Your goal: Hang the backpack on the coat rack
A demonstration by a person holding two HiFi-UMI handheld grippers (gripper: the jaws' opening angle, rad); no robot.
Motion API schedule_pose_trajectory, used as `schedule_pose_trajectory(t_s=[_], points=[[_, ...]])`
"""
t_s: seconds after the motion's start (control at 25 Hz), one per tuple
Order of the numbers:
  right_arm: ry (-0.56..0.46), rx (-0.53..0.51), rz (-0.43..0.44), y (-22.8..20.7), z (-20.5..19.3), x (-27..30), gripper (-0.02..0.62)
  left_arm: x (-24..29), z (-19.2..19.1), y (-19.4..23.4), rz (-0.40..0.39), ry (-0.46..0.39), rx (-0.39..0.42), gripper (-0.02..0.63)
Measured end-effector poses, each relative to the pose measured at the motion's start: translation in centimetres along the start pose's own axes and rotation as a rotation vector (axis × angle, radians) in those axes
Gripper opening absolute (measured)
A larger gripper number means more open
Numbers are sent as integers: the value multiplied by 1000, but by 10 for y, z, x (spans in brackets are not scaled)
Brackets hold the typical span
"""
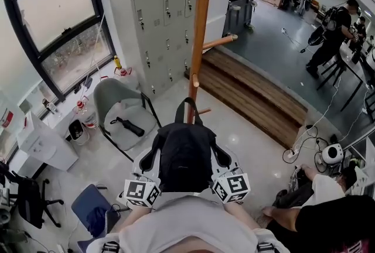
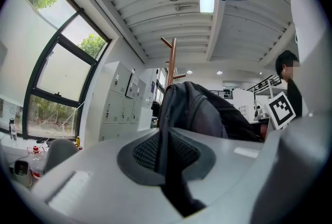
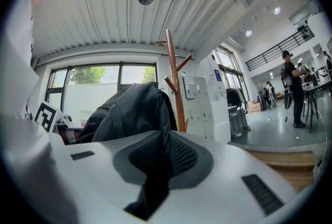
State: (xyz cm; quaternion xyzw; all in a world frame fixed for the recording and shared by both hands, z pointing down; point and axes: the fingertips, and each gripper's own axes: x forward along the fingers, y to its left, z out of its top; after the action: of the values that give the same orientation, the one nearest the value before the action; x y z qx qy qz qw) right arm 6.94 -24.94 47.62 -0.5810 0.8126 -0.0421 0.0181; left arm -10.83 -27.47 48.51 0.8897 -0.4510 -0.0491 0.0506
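Left claw point(image 2: 165, 151), right claw point(image 3: 162, 158) grip backpack point(image 1: 186, 155), apparently by straps point(image 2: 176, 194); lockers' point(image 1: 167, 12) labels unreadable.

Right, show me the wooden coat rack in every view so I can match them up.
Head view: coat rack, top centre, running down behind the backpack.
Left gripper view: coat rack at centre, rising above the backpack.
Right gripper view: coat rack at centre, just right of the backpack.
Shared landmark: the backpack.

No writing can be read anywhere. The small tags on the lockers point(image 1: 161, 23), upper centre of the head view, and the sheets point(image 3: 191, 87) stuck on them are too small. The marker cubes point(image 1: 141, 192), lower centre, bear only black-and-white square patterns.
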Motion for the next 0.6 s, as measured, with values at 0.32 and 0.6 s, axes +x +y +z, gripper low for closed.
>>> schedule_pose_trajectory(t_s=[0.32,0.6], points=[[-44,-6,33,-6,21,5,44,9,21,-6,4,-48,15,32],[-106,-18,36,-13,48,15,44,25,48,-6,-22,-106,60,32]])
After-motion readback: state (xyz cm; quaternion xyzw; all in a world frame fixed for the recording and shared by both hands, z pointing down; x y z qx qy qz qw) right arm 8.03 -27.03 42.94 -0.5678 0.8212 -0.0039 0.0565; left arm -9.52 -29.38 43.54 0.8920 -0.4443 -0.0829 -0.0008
